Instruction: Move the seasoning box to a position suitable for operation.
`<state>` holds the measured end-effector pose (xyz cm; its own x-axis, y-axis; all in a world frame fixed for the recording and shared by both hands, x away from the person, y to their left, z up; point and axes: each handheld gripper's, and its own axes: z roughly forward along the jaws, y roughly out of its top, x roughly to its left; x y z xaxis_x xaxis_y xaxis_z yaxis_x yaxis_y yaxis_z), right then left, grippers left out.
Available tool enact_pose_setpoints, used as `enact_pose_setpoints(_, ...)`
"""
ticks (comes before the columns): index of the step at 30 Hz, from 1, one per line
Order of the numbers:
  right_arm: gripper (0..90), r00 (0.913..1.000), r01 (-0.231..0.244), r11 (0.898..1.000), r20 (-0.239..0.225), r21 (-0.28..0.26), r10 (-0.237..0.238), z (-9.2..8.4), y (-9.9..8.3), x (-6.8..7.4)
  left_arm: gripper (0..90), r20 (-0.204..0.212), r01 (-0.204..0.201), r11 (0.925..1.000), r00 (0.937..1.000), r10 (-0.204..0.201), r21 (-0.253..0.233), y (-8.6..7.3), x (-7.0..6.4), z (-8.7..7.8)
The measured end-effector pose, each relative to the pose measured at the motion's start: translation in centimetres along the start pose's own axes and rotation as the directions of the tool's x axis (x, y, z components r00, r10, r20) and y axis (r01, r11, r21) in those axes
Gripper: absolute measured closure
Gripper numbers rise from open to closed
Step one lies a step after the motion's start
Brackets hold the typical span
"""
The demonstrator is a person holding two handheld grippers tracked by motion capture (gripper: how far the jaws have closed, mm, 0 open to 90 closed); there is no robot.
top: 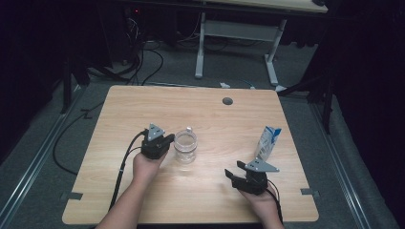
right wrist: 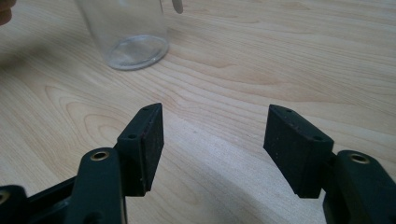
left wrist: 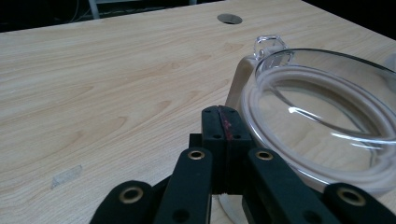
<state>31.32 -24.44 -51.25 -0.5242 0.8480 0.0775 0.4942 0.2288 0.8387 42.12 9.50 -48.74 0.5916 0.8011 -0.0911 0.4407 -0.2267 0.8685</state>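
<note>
A clear glass jar [top: 185, 145] stands open-topped near the middle of the wooden table [top: 200, 109]. My left gripper [top: 165, 140] sits just left of it, jaws shut with nothing between them. In the left gripper view the closed fingertips [left wrist: 223, 122] lie beside the jar's wide rim [left wrist: 327, 116], close to its wall; I cannot tell whether they touch. My right gripper [top: 233, 171] rests low near the table's front right, pointing left toward the jar. Its jaws stand open over bare wood [right wrist: 215, 126], with the jar's base [right wrist: 133, 42] farther ahead.
A blue and white pouch [top: 268, 141] stands upright just beyond the right gripper, at the right of the table. A round cable hole [top: 227, 100] lies near the far edge. Cables trail from both grippers toward the front edge.
</note>
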Motion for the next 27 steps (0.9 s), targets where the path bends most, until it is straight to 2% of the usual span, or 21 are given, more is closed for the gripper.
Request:
enact_pose_setpoints(3,37.9,1.0000,-0.001,1.000,0.001,-0.001,0.001,0.0,0.0,0.0,90.0,0.013,-0.024,0.9997,0.9996,0.024,-0.002,-0.2,0.0,-0.2)
enact_pose_setpoints(10,37.9,1.0000,0.005,1.000,0.001,0.003,-0.005,0.0,0.0,0.1,90.0,0.034,-0.031,0.9993,0.9989,0.032,-0.018,-0.8,-0.6,-1.0)
enact_pose_setpoints(17,37.9,1.0000,0.006,1.000,0.001,0.004,-0.006,0.0,0.0,0.3,90.0,0.059,-0.035,0.9987,0.9976,0.037,-0.037,-1.8,-1.9,-2.3)
enact_pose_setpoints(21,37.9,1.0000,0.006,1.000,0.000,0.004,-0.006,0.1,0.0,0.2,90.0,0.041,-0.066,0.9967,0.9968,0.068,-0.047,-1.8,-2.4,-2.7)
enact_pose_setpoints(24,37.9,1.0000,0.004,1.000,0.000,0.005,-0.004,0.1,0.0,0.3,90.0,0.013,-0.068,0.9968,0.9975,0.069,-0.041,-1.5,-2.0,-2.1)
enact_pose_setpoints(27,37.9,1.0000,0.007,1.000,-0.002,0.003,-0.007,0.0,0.0,0.4,90.0,0.009,-0.059,0.9977,0.9982,0.060,-0.034,-1.1,-1.5,-1.1)
